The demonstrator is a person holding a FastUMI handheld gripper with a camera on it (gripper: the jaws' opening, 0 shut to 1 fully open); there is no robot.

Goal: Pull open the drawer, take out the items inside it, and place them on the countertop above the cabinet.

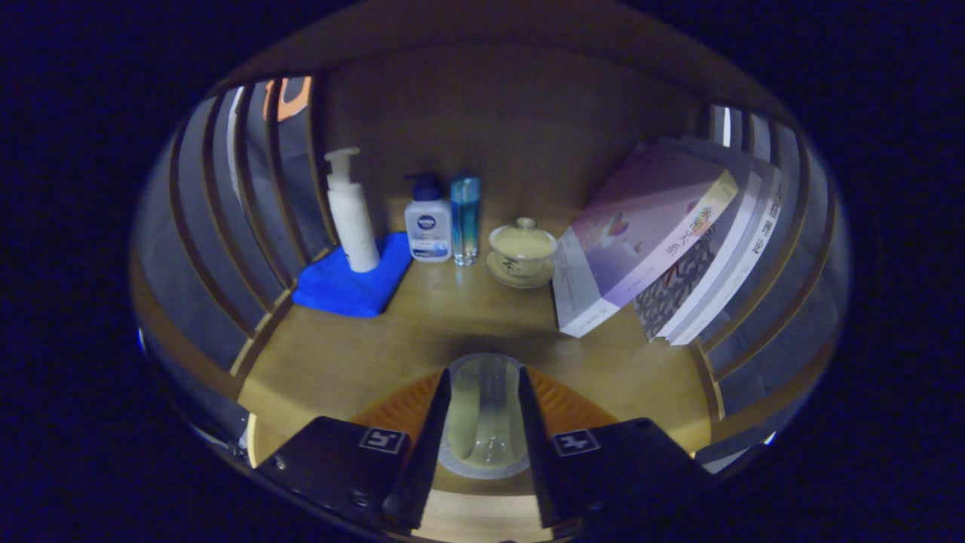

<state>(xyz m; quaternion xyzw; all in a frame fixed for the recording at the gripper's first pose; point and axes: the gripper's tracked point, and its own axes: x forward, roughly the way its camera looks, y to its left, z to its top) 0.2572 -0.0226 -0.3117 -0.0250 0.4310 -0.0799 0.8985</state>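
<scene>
The wooden tabletop (pixel 339 354) carries bottles, a lidded cup (pixel 522 253) and leaning books (pixel 656 241). The gripper (pixel 483 407) clamps a clear glass (pixel 485 422) just above free space, apparently for set-down.

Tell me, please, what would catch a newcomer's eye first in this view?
Probably the clear glass cup gripped between the fingers of the claw above the wooden countertop. Beyond it, a bright blue folded cloth lies under a white pump bottle, and purple-covered books lean against the slatted side.
</scene>
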